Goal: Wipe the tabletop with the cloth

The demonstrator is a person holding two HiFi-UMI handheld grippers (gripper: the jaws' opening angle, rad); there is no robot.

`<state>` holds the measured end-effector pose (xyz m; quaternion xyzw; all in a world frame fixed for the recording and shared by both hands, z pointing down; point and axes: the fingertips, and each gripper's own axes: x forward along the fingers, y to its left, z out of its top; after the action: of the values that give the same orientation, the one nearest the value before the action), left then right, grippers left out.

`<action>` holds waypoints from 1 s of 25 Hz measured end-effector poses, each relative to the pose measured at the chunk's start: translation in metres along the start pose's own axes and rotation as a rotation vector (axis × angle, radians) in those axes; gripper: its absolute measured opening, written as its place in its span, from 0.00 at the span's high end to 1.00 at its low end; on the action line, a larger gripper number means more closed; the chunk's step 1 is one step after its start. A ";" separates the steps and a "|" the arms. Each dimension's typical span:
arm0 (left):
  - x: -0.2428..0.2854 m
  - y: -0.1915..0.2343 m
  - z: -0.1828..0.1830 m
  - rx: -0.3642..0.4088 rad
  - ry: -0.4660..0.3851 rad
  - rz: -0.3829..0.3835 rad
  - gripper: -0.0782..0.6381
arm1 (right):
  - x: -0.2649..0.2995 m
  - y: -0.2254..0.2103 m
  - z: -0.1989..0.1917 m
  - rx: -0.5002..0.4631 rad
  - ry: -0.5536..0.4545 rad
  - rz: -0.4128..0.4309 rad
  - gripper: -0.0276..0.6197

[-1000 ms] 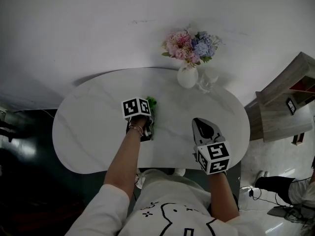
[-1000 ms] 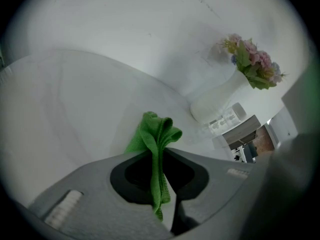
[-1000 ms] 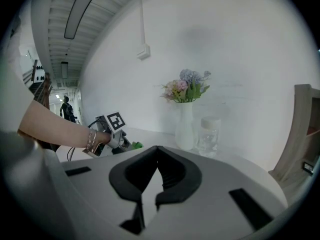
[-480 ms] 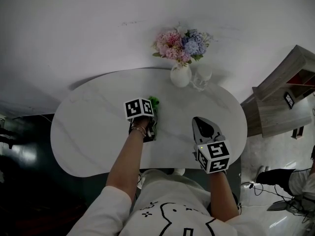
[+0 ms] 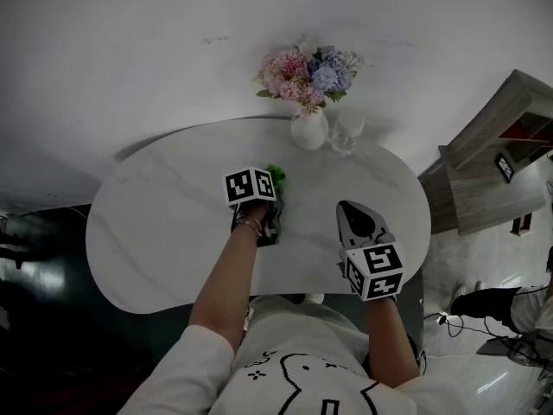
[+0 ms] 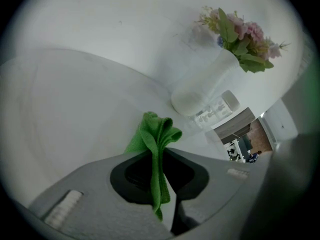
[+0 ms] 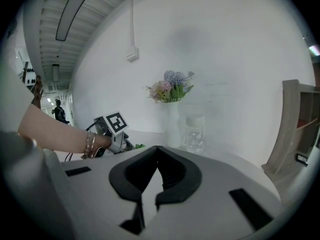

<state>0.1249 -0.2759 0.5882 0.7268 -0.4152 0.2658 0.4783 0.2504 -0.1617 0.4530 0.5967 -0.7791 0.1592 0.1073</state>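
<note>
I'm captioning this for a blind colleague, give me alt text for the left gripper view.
The left tongs are shut on a green cloth over a white tabletop. Beyond stand a vase of flowers and a clear jar.

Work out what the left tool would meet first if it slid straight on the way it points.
Probably the white vase: the left tool, shut on the green cloth, points across bare tabletop towards it. Depth is unclear; it could slip just left of it.

Dim, flat light — ceiling strip lamp perhaps source; fisheye edges dark, warped; close foreground blurred.
</note>
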 end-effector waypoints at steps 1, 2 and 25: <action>0.002 -0.004 -0.001 -0.001 0.004 -0.008 0.81 | 0.000 -0.001 0.001 0.003 -0.003 -0.004 0.95; 0.004 -0.009 -0.002 0.000 0.007 -0.015 0.81 | 0.000 -0.003 0.001 0.005 -0.006 -0.007 0.95; 0.048 -0.093 -0.020 0.119 0.079 -0.070 0.81 | -0.019 -0.043 -0.001 0.038 -0.016 -0.120 0.95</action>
<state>0.2296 -0.2561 0.5894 0.7569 -0.3539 0.3017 0.4591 0.2973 -0.1543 0.4521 0.6455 -0.7397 0.1623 0.0990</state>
